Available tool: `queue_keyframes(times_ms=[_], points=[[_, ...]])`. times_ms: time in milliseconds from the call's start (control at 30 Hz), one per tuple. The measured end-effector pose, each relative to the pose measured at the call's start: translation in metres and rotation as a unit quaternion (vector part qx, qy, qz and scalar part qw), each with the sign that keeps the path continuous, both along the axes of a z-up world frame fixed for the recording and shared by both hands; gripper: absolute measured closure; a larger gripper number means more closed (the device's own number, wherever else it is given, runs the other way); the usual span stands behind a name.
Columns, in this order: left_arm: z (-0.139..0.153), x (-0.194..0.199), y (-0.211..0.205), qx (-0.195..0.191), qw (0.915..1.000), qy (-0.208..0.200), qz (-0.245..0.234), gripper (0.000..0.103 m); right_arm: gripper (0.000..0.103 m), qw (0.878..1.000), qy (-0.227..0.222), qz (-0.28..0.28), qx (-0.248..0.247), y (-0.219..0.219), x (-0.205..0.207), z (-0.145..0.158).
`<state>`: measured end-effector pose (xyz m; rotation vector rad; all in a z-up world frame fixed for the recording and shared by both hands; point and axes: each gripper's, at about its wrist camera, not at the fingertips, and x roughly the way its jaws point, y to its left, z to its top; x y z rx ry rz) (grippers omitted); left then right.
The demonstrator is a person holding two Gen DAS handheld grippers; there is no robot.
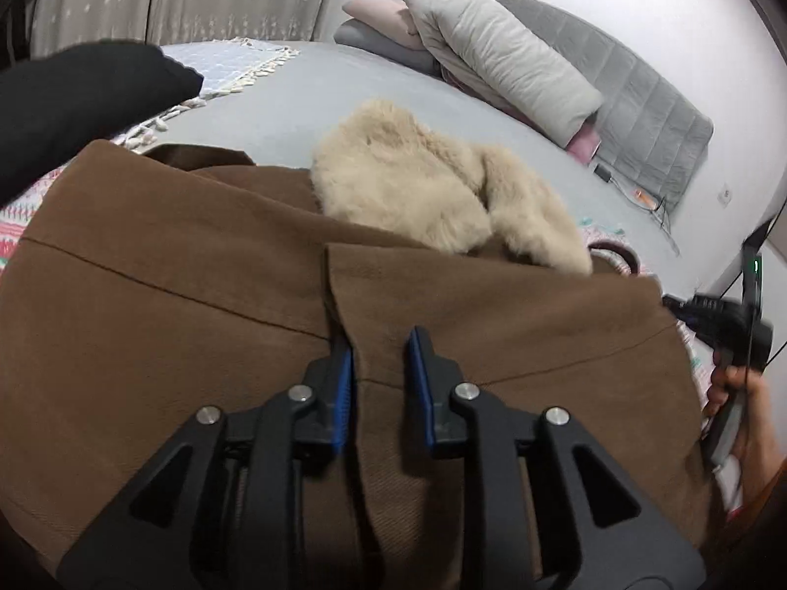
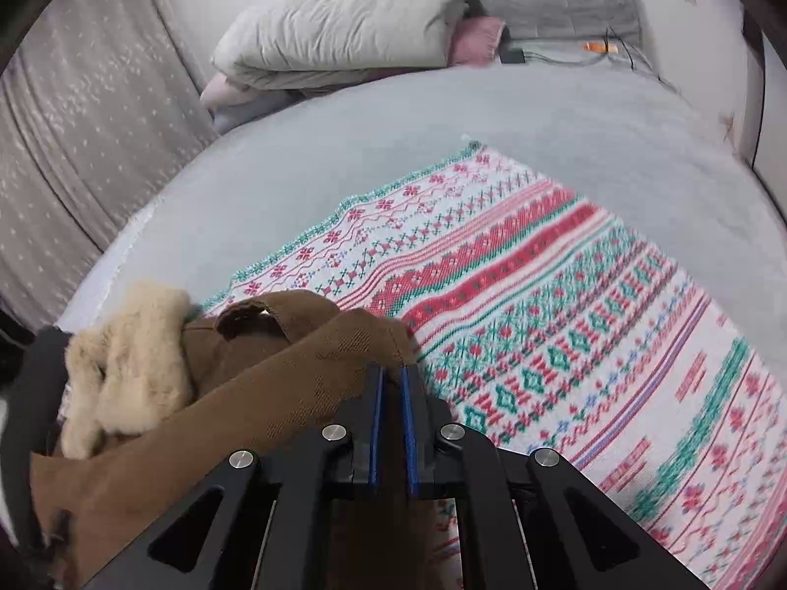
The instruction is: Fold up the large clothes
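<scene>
A large brown coat (image 1: pixel 196 270) with a cream fur collar (image 1: pixel 423 187) lies across the bed. My left gripper (image 1: pixel 378 344) hovers low over the coat's front edge with its blue pads apart and brown cloth between them, not clamped. My right gripper (image 2: pixel 392 373) is shut on a fold of the brown coat (image 2: pixel 275 368) and holds it up over the patterned blanket (image 2: pixel 565 324). The fur collar (image 2: pixel 128 359) hangs at the left of the right wrist view. The right gripper and the hand on it show at the right edge of the left wrist view (image 1: pixel 728 339).
The grey bed sheet (image 2: pixel 442 137) stretches to the folded grey duvet (image 2: pixel 344 34) and pink pillows (image 1: pixel 378 10) by the headboard. A charger and cables (image 2: pixel 590 49) lie near the wall. Curtains (image 2: pixel 74 147) hang at the left. A black sleeve (image 1: pixel 83 88) reaches in.
</scene>
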<state>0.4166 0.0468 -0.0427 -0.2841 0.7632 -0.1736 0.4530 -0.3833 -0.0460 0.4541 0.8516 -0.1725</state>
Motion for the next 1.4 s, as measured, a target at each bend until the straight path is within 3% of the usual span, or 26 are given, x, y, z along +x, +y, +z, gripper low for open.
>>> queue_keyframes(times_ms=[67, 133, 233, 300, 367, 467, 500, 533, 600, 667, 800, 900, 1000, 1133, 1233, 1400], points=[[0.021, -0.011, 0.004, 0.007, 0.9989, -0.044, 0.009, 0.070, 0.088, 1.000, -0.026, -0.005, 0.012, -0.002, -0.013, 0.010], [0.038, -0.021, 0.001, 0.015, 0.9967, -0.078, -0.011, 0.046, 0.079, 0.999, -0.032, 0.011, -0.003, 0.003, -0.026, 0.022], [0.045, -0.028, -0.017, 0.003, 0.9922, -0.098, -0.078, 0.037, 0.068, 0.997, -0.034, 0.054, -0.032, 0.020, -0.048, 0.039], [0.037, -0.026, -0.038, 0.002, 0.9867, -0.079, -0.142, 0.032, 0.061, 0.995, -0.039, 0.083, -0.039, 0.031, -0.065, 0.044], [0.019, -0.021, -0.060, 0.040, 0.9816, -0.037, -0.183, 0.032, 0.060, 0.992, -0.039, 0.112, -0.039, 0.043, -0.083, 0.040], [-0.015, -0.014, -0.081, 0.100, 0.9767, 0.017, -0.189, 0.031, 0.060, 0.991, -0.001, 0.120, -0.059, 0.049, -0.096, 0.013], [-0.015, -0.015, -0.084, 0.106, 0.9758, 0.011, -0.191, 0.031, 0.058, 0.990, 0.024, 0.101, -0.095, 0.044, -0.098, -0.004], [-0.013, -0.017, -0.086, 0.111, 0.9749, 0.007, -0.193, 0.030, 0.044, 0.989, 0.043, 0.085, -0.116, 0.037, -0.098, -0.016], [-0.015, -0.017, -0.087, 0.110, 0.9745, 0.006, -0.196, 0.028, 0.042, 0.996, 0.025, 0.057, -0.067, 0.015, -0.105, -0.027], [-0.016, -0.016, -0.085, 0.099, 0.9753, 0.008, -0.197, 0.027, 0.042, 0.996, 0.026, 0.031, -0.075, 0.010, -0.110, -0.021], [-0.018, -0.019, -0.086, 0.098, 0.9746, 0.007, -0.202, 0.023, 0.039, 0.996, 0.013, 0.034, -0.083, 0.017, -0.129, 0.000], [-0.018, -0.016, -0.086, 0.100, 0.9745, 0.006, -0.201, 0.022, 0.039, 0.998, 0.006, 0.045, -0.047, 0.019, -0.149, 0.013], [-0.015, -0.016, -0.085, 0.099, 0.9757, 0.015, -0.195, 0.017, 0.028, 0.999, 0.008, 0.046, -0.009, 0.019, -0.179, 0.032], [-0.005, -0.022, -0.086, 0.099, 0.9759, 0.055, -0.187, 0.015, 0.025, 0.997, 0.046, 0.042, -0.045, 0.027, -0.204, 0.066], [0.015, -0.044, -0.077, 0.096, 0.9764, 0.078, -0.177, 0.015, 0.015, 0.996, 0.031, 0.061, -0.051, 0.039, -0.243, 0.084], [0.046, -0.101, -0.047, 0.106, 0.9757, 0.091, -0.168, 0.014, 0.015, 0.997, 0.025, 0.055, -0.041, 0.047, -0.297, 0.088]])
